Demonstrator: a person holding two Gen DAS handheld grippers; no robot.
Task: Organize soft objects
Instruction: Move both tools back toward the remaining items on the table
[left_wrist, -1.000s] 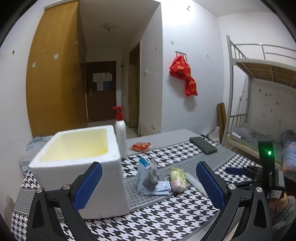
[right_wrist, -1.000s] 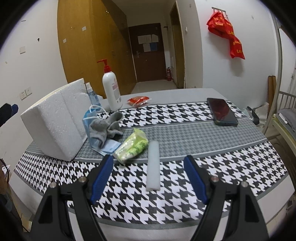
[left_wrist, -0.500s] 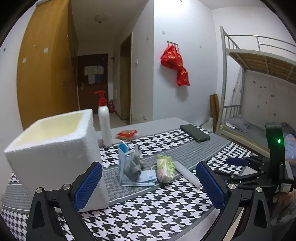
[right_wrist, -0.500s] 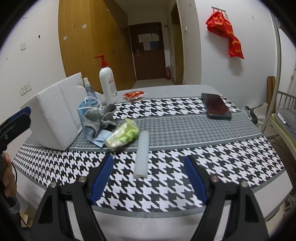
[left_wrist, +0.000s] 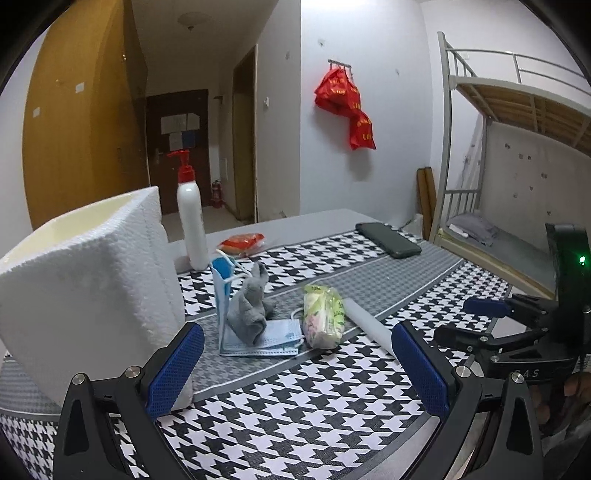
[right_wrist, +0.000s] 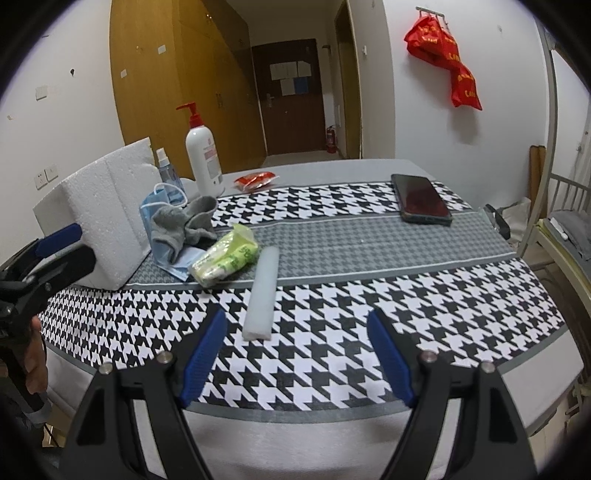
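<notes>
Two grippers, left (left_wrist: 297, 365) and right (right_wrist: 297, 354), agape, empty; spray bottle (right_wrist: 165, 165) visible only right view.

A houndstooth cloth (right_wrist: 332, 325) covers the tabletop (right_wrist: 369, 164). On it stand a foam box (right_wrist: 96, 221) and, behind it, a pump bottle (right_wrist: 202, 158) and a spray bottle (right_wrist: 166, 170). Masks (right_wrist: 181, 264) lie beside the box, a grey sock (right_wrist: 181, 221) on them. Just beside are a green packet (right_wrist: 225, 258) and a foam strip (right_wrist: 262, 291). Farther back lie a red packet (right_wrist: 256, 180) and a phone (right_wrist: 421, 197).

One sock (right_wrist: 186, 221), two bottles (right_wrist: 202, 157)
</notes>
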